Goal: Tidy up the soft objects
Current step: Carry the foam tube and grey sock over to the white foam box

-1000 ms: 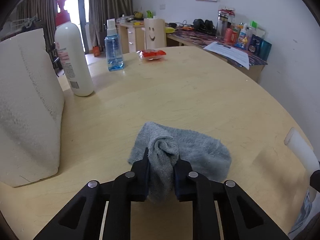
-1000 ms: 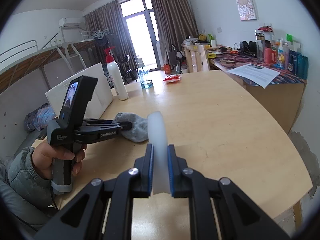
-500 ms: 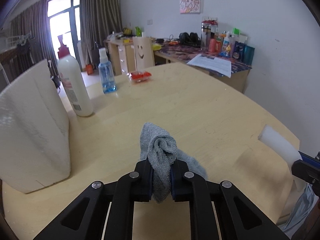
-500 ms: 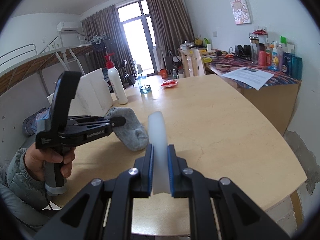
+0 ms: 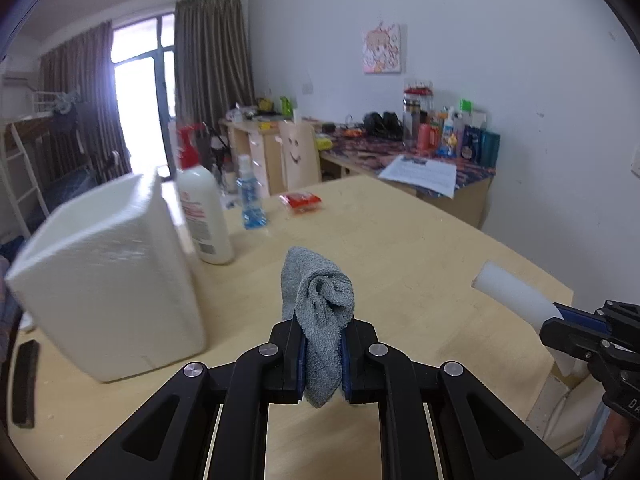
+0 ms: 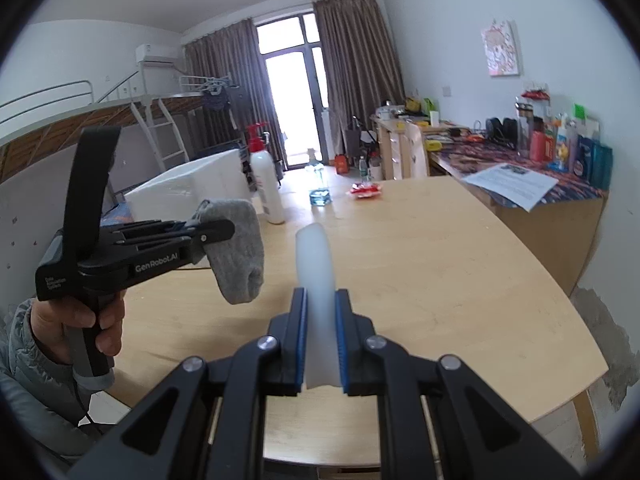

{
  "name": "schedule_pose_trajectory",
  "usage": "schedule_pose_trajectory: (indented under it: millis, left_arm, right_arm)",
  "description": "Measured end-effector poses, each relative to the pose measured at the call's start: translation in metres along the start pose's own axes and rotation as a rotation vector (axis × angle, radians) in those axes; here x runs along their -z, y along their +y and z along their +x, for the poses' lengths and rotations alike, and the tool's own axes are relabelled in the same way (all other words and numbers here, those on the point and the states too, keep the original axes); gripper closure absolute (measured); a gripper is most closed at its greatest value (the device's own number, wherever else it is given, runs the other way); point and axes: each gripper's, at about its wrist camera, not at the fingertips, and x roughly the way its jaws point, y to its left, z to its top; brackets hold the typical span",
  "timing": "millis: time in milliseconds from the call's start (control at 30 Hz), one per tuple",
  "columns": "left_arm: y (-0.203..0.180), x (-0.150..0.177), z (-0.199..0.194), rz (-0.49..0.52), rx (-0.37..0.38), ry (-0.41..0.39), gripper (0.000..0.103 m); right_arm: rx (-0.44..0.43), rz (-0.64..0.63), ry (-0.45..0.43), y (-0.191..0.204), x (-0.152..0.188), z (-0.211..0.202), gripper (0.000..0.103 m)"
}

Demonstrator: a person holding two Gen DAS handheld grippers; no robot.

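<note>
My left gripper (image 5: pixel 323 354) is shut on a grey sock (image 5: pixel 320 308) and holds it in the air above the wooden table (image 5: pixel 400 248). In the right wrist view the left gripper (image 6: pixel 212 236) is at the left with the sock (image 6: pixel 240 256) hanging from it, clear of the table. My right gripper (image 6: pixel 322 344) is shut on a white foam strip (image 6: pixel 316 272) that sticks up and forward. The strip (image 5: pixel 512 296) and the right gripper (image 5: pixel 576 332) also show at the right of the left wrist view.
A white foam box (image 5: pixel 108 280) stands at the table's left. Behind it are a white lotion bottle with a red pump (image 5: pixel 202 208), a blue spray bottle (image 5: pixel 250 200) and a red packet (image 5: pixel 300 202). A cluttered desk (image 5: pixel 420 160) lines the far wall.
The left gripper has lifted the grey sock off the table; it now hangs free in the air. The right gripper keeps its hold on the foam strip, nearly still.
</note>
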Motion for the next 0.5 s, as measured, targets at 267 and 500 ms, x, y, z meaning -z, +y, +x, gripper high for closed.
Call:
schedule_pose_trajectory:
  millis: [267,500]
  left_arm:
    - [0.021,0.002,-0.051,-0.012,-0.028,-0.097,0.09]
    - [0.042,0.008,-0.086,-0.044,-0.072,-0.16,0.09]
  right_arm:
    - [-0.033,-0.049,-0.03,0.03,-0.008,-0.005,0.087]
    - [-0.069,-0.107,-0.053,0.058,-0.017,-0.005,0.087]
